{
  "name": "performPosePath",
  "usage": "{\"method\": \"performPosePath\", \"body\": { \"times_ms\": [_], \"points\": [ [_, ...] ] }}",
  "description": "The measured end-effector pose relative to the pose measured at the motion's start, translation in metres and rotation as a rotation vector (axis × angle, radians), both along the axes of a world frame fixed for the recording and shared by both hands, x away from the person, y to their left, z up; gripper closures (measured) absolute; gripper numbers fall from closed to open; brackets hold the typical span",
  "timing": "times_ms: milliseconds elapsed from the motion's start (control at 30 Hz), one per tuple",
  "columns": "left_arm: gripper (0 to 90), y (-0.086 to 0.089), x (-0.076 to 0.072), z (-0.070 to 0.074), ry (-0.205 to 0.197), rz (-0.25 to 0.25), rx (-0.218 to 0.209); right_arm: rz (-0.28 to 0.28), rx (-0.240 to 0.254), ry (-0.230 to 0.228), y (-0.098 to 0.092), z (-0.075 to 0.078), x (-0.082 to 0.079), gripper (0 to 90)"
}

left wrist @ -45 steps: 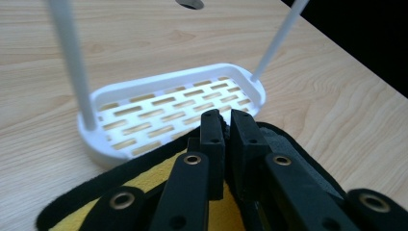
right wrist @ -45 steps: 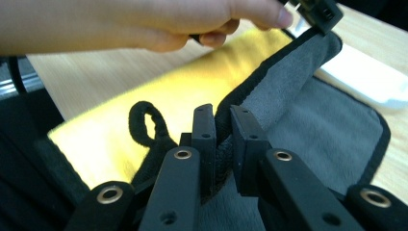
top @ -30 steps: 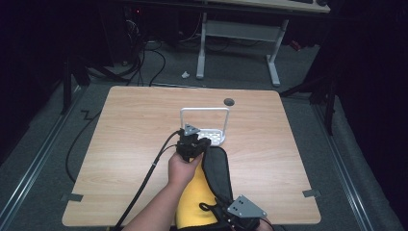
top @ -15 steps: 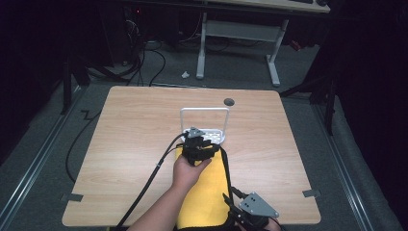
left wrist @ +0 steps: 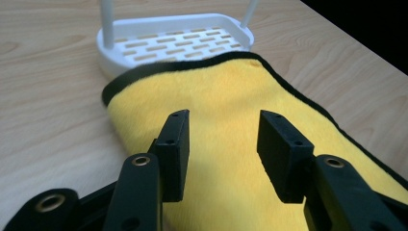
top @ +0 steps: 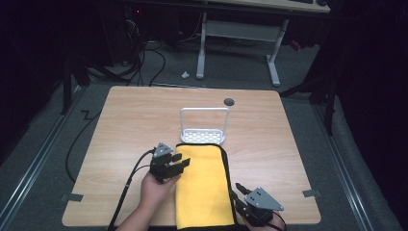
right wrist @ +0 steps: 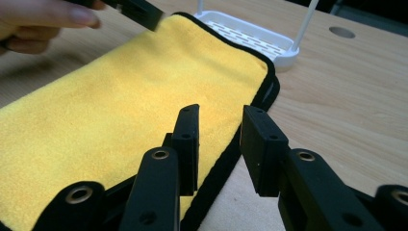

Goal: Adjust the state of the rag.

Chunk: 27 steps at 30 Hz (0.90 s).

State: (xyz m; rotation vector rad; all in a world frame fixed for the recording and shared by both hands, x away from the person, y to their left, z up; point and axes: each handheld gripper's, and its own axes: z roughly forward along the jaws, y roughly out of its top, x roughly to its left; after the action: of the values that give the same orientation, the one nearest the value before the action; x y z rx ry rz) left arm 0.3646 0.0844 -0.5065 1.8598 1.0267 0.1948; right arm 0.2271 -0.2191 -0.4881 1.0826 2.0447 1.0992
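High view: yellow towel [top: 204, 187] lies folded on the bench [top: 125, 125], its far edge touching the white rack [top: 203, 135]; left claw [top: 179, 163] released after opening, right claw [top: 239, 191] released, jaws lately narrowing.

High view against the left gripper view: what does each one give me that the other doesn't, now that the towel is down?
The high view alone takes in the whole table, both grippers, the left gripper at the yellow towel's left edge and the right gripper at its right edge, plus the round hole in the tabletop. The left gripper view alone shows, close up, the left gripper's open jaws with nothing gripped between them and the slots in the white rack's base. Both show the towel's far end lying against the rack.
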Motion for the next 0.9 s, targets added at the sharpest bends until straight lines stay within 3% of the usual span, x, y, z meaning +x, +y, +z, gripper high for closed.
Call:
{"method": "performPosePath", "body": {
  "times_ms": [67, 167, 333, 533, 567, 600, 633, 667, 700, 767, 800, 900],
  "points": [
    [56.1, 0.007, -0.011, -0.003, 0.012, -0.006, 0.023, -0.001, -0.002, 0.008, 0.000, -0.002, 0.002, 69.2],
    [56.0, 0.015, -0.028, -0.008, 0.021, -0.019, 0.024, -0.001, -0.004, 0.021, 0.001, -0.005, 0.004, 69.4],
    [54.2, 0.022, -0.045, -0.014, -0.005, -0.020, 0.035, -0.004, -0.015, 0.042, 0.002, -0.009, 0.008, 69.5],
    [50.4, 0.024, -0.044, -0.023, 0.027, -0.039, 0.041, -0.029, 0.019, 0.078, 0.001, -0.013, 0.021, 70.9],
    [49.7, 0.022, -0.043, -0.024, 0.034, -0.040, 0.038, -0.039, 0.037, 0.106, -0.001, -0.015, 0.031, 72.0],
    [49.6, 0.022, -0.043, -0.024, 0.034, -0.040, 0.038, -0.039, 0.037, 0.106, -0.001, -0.015, 0.031, 72.0],
    [49.4, 0.019, -0.041, -0.023, 0.027, -0.050, 0.050, -0.045, 0.073, 0.143, -0.004, -0.019, 0.043, 73.6],
    [49.2, 0.019, -0.041, -0.023, 0.027, -0.050, 0.050, -0.045, 0.073, 0.143, -0.004, -0.019, 0.043, 73.6],
    [48.6, 0.016, -0.040, -0.022, 0.013, -0.053, 0.051, -0.061, 0.047, 0.155, -0.004, -0.023, 0.055, 73.9],
    [48.7, 0.010, -0.037, -0.020, 0.016, -0.068, 0.042, -0.068, 0.044, 0.179, -0.001, -0.026, 0.065, 74.3],
    [49.0, 0.008, -0.036, -0.019, 0.017, -0.072, 0.041, -0.079, 0.018, 0.178, 0.002, -0.028, 0.070, 74.7],
    [49.9, 0.000, -0.035, -0.019, 0.001, -0.079, 0.072, -0.086, 0.005, 0.199, 0.008, -0.030, 0.081, 74.6]
  ]
}}
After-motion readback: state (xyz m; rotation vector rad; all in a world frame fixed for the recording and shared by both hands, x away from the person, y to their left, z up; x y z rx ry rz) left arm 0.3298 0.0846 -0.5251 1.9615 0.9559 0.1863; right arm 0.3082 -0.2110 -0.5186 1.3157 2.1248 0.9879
